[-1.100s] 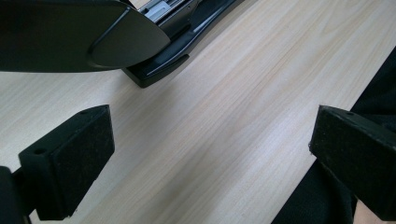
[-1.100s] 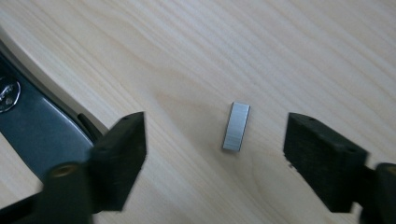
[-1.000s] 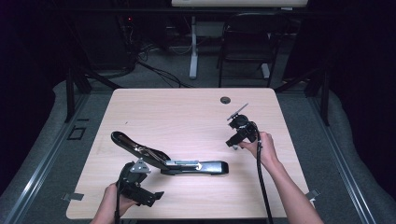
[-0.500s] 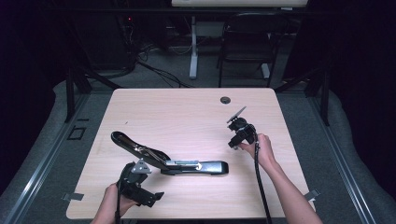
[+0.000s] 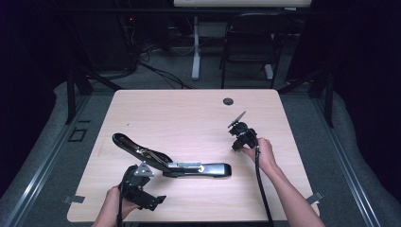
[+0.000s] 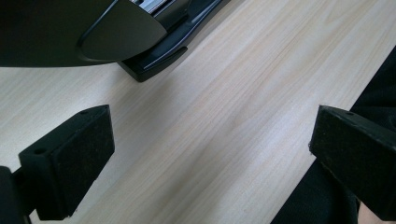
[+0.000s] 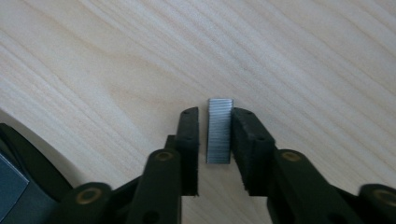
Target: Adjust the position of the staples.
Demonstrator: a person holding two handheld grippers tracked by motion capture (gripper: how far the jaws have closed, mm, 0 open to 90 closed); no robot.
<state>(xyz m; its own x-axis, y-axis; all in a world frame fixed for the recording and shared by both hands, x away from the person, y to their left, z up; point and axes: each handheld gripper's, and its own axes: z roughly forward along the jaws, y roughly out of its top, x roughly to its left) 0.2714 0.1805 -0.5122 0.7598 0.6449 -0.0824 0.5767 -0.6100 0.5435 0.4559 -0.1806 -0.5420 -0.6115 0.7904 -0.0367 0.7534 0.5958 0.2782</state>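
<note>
Jaws of the right gripper [image 7: 215, 133] had just been closing around a small grey metal strip of staples [image 7: 219, 130] lying on the pale wooden tabletop [image 7: 116, 60]; one pad touched it, a thin gap remained beside the other. The left gripper [image 6: 210, 140] stood wide, the open black stapler [image 6: 154, 51] beyond its jaws.

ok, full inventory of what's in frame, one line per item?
stapler: 1, black and silver, lid swung open, front-left of table
staple strip: 1, grey metal, on the table between the right gripper's jaws
table: 1, light wood, centre
cable hole: 1, dark, far edge of table
chair: 1, black, behind table
left gripper: 1, black, jaws wide open beside the stapler
right gripper: 1, black, jaws have just been closing around the strip, small gap on one side
</note>
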